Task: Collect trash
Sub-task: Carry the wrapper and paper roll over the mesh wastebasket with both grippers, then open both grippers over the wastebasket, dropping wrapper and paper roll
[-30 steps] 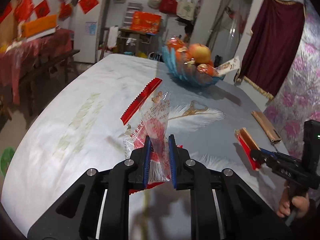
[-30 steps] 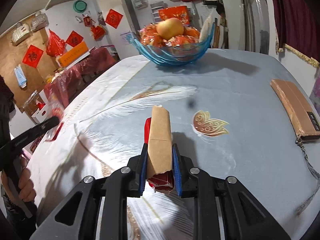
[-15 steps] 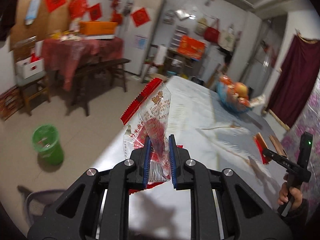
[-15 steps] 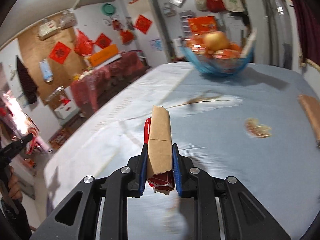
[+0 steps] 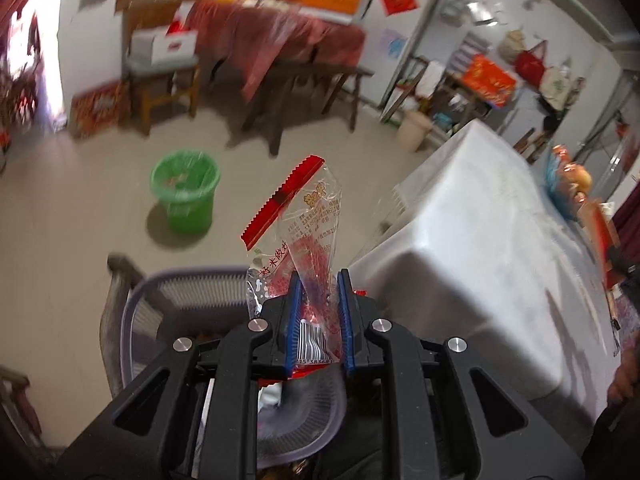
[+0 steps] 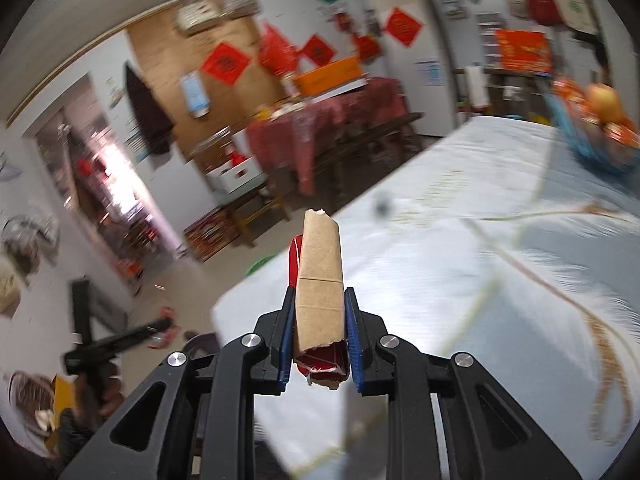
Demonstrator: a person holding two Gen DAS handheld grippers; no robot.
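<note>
One table (image 5: pixel 472 240) under a pale cloth fills the right side of the left wrist view; the right wrist view shows the same table (image 6: pixel 460 240) with a feather print. One blue glass fruit bowl (image 6: pixel 592 140) stands at its far right end, blurred. One grey mesh office chair (image 5: pixel 180 300) stands on the floor at the near left corner of the table, below the left gripper. One green waste bin (image 5: pixel 185 190) stands on the floor to the far left of the chair, well apart from the table.

Two pieces of trash are in view, one per gripper. The left gripper (image 5: pixel 318 312) has its two blue pads pressed onto one clear plastic snack wrapper (image 5: pixel 308 232) with a red serrated strip; the wrapper stands up above the chair. The right gripper (image 6: pixel 318 332) pinches one torn brown-and-red cardboard piece (image 6: pixel 320 280), upright above the near table edge. One hand (image 6: pixel 100 392) grips the handle of the left gripper at lower left.
</note>
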